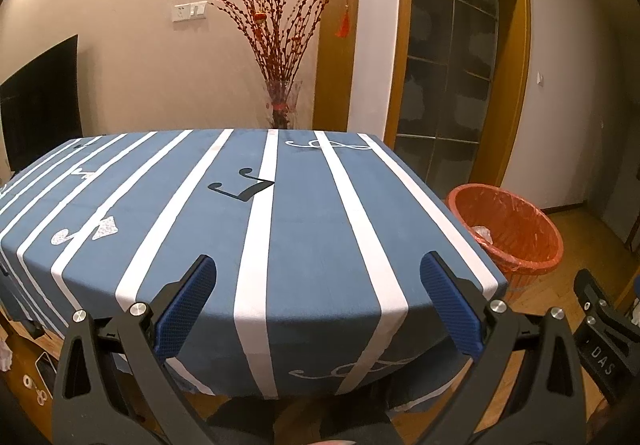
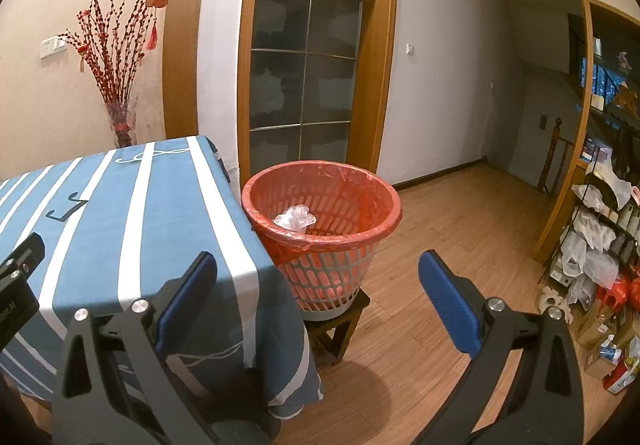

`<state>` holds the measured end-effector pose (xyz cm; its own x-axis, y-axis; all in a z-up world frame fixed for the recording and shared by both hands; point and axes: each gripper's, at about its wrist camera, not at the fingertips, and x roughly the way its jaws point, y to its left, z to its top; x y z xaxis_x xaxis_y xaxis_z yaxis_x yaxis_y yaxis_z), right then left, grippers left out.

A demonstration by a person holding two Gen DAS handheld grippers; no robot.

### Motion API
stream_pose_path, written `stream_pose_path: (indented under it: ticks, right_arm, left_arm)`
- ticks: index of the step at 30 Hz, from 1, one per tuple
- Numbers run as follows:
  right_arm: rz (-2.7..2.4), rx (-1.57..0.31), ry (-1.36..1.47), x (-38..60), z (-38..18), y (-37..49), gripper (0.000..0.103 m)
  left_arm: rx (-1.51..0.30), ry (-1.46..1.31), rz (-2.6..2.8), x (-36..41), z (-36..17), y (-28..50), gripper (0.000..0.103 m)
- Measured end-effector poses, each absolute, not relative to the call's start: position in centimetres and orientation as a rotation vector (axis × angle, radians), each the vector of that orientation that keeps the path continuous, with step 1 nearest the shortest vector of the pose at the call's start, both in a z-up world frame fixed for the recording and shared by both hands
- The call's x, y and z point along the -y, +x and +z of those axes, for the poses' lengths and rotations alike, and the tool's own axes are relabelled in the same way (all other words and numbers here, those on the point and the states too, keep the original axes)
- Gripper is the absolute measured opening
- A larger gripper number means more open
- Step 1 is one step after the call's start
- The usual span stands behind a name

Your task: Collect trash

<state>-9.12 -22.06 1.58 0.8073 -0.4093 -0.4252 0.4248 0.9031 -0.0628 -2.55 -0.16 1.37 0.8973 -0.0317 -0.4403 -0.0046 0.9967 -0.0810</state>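
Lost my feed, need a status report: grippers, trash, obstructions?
Left gripper open, empty. Right gripper open, empty. Crumpled plastic in red-lined basket. Nothing in the way.

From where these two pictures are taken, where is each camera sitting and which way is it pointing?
Left wrist: sits on the left gripper, faces across the striped table; its open blue fingers show, plus the other gripper at right.
Right wrist: sits on the right gripper, faces the lined trash basket beside the table; its open fingers show.
Shared: table, basket, crumpled plastic inside it, red branches in a vase, glass door.
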Motion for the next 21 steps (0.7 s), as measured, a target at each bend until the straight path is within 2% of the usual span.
stream_pose_path:
  ticks: [21]
  right_arm:
    - [-0.442,-0.452,0.033,22.14,1.59,-9.02,0.099]
  left_arm:
    - [-0.442,-0.089,-0.011,0.23,1.68,-2.74,0.1]
